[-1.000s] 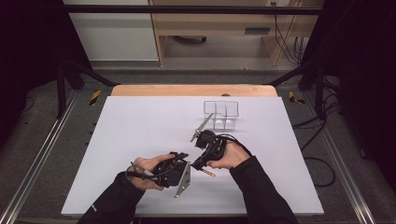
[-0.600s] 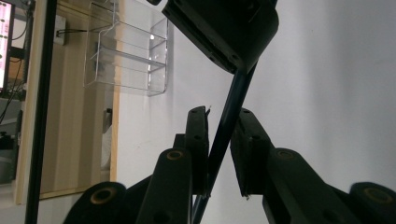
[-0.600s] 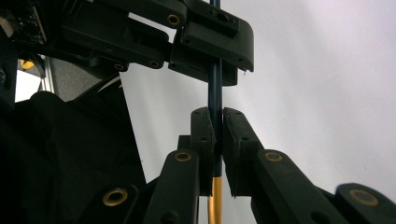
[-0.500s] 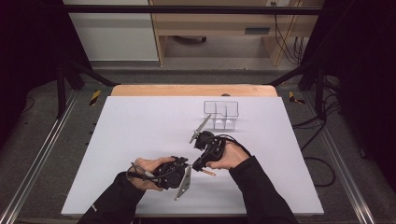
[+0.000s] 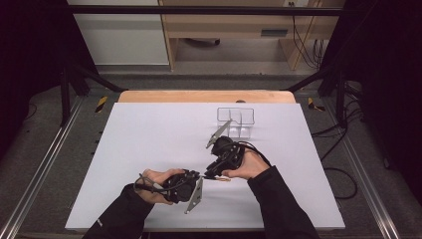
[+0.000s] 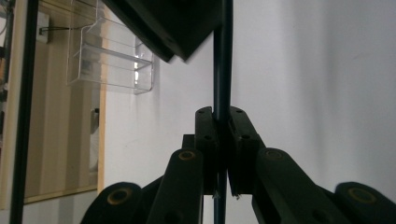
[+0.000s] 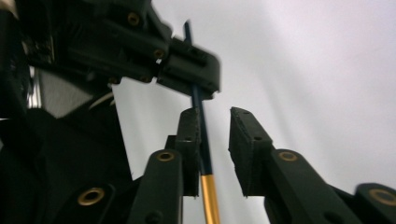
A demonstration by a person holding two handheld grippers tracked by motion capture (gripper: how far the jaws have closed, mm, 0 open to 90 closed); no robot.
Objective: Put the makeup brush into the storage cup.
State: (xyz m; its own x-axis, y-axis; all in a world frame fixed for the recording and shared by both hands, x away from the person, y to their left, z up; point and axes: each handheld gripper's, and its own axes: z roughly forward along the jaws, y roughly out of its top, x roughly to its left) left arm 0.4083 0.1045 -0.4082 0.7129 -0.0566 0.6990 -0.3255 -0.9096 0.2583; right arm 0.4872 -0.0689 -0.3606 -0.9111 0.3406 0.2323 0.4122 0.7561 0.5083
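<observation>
left fingers (image 6: 223, 140) clamped on pen (image 6: 222, 70) | right fingers (image 7: 217, 140) just parted, pen between

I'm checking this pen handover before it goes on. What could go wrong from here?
1. The left gripper is shut on the dark pen, while the right gripper has just been opening, with the pen between its jaws against one pad. If the left grip is off-centre, the pen might tilt or slip.
2. The two grippers sit very close together; pulling apart carelessly could knock the pen.
</observation>
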